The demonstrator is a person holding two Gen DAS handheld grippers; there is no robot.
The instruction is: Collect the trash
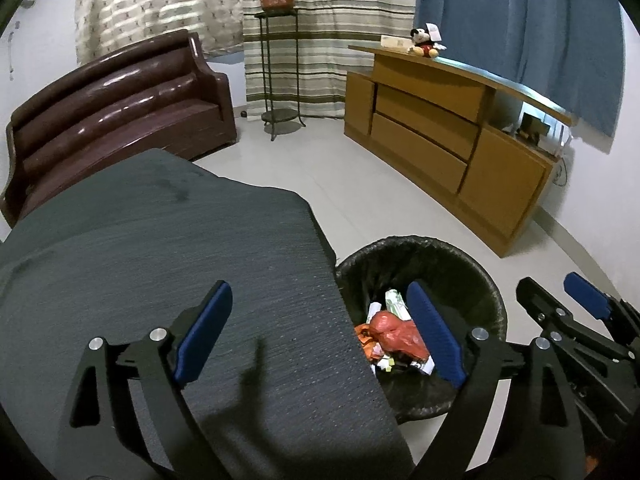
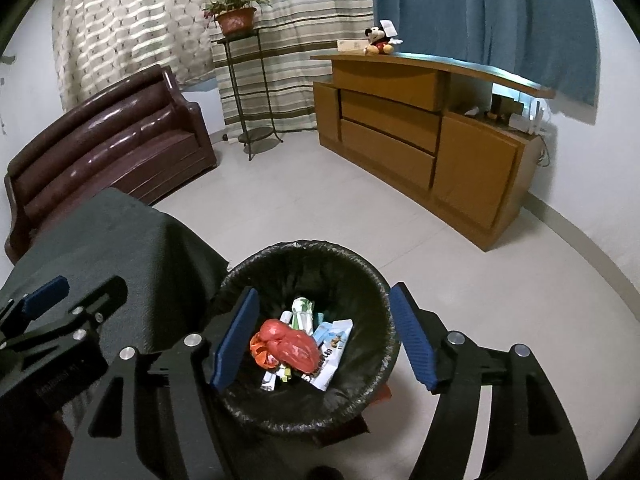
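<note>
A round bin with a black liner [image 2: 360, 280] stands on the pale floor beside the table. Inside it lie a crumpled red plastic bag [image 2: 292, 346] and several white wrappers [image 2: 334, 342]. My right gripper [image 2: 324, 292] hangs over the bin's mouth, open, with nothing between its blue pads. My left gripper [image 1: 318, 292] is open and empty too, straddling the edge of the dark grey tablecloth [image 1: 160, 260], its right finger over the bin [image 1: 420, 242] and the red bag [image 1: 394, 332]. Each gripper shows in the other's view: the right gripper [image 1: 556, 292], the left gripper [image 2: 86, 286].
A brown leather sofa [image 1: 120, 100] stands behind the table. A wooden cabinet [image 2: 400, 128] with a plush toy [image 2: 378, 42] lines the right wall. A metal stand with a potted plant [image 2: 236, 20] is before the curtains. Pale floor [image 2: 320, 200] lies between them.
</note>
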